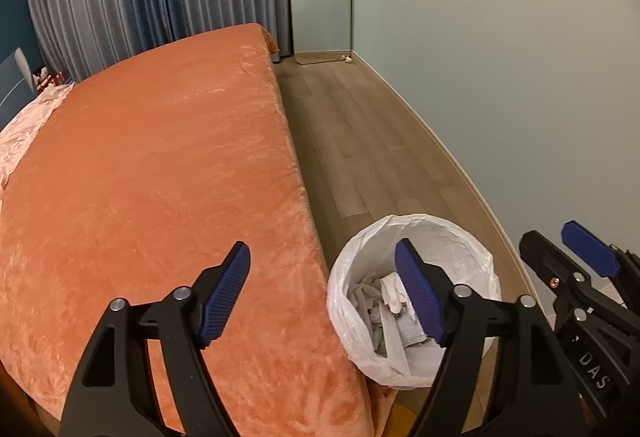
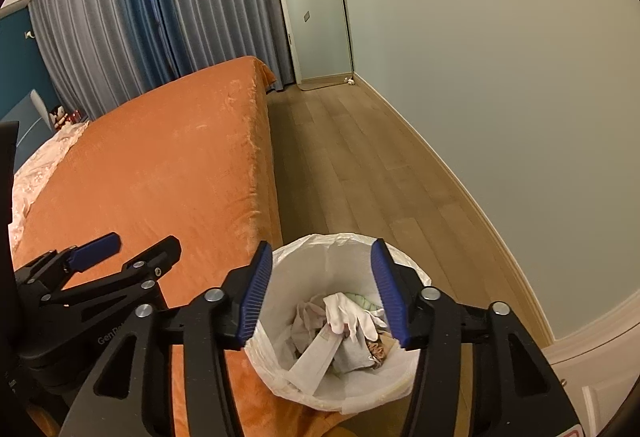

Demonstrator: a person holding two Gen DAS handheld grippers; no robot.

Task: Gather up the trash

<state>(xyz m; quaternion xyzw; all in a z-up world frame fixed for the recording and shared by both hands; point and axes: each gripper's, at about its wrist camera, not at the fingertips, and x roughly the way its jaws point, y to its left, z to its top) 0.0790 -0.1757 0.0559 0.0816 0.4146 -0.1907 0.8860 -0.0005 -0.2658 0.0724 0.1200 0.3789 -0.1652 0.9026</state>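
A round bin with a white plastic liner (image 1: pixel 362 249) stands on the floor against the bed's right edge; it also shows in the right wrist view (image 2: pixel 320 249). Crumpled paper and tissue trash (image 2: pixel 340 329) lies inside it, also seen in the left wrist view (image 1: pixel 380 301). My left gripper (image 1: pixel 324 293) is open and empty, over the bed's edge beside the bin. My right gripper (image 2: pixel 320 293) is open and empty, directly above the bin's mouth. The right gripper (image 1: pixel 588 249) shows at the left view's right edge; the left gripper (image 2: pixel 132 249) shows at the right view's left.
A bed with an orange blanket (image 1: pixel 160 165) fills the left side. Pale pink bedding (image 1: pixel 28 125) lies at its far left. A wood floor strip (image 1: pixel 352 141) runs between bed and wall. A standing mirror (image 2: pixel 316 9) leans at the far end by grey curtains (image 2: pixel 160 5).
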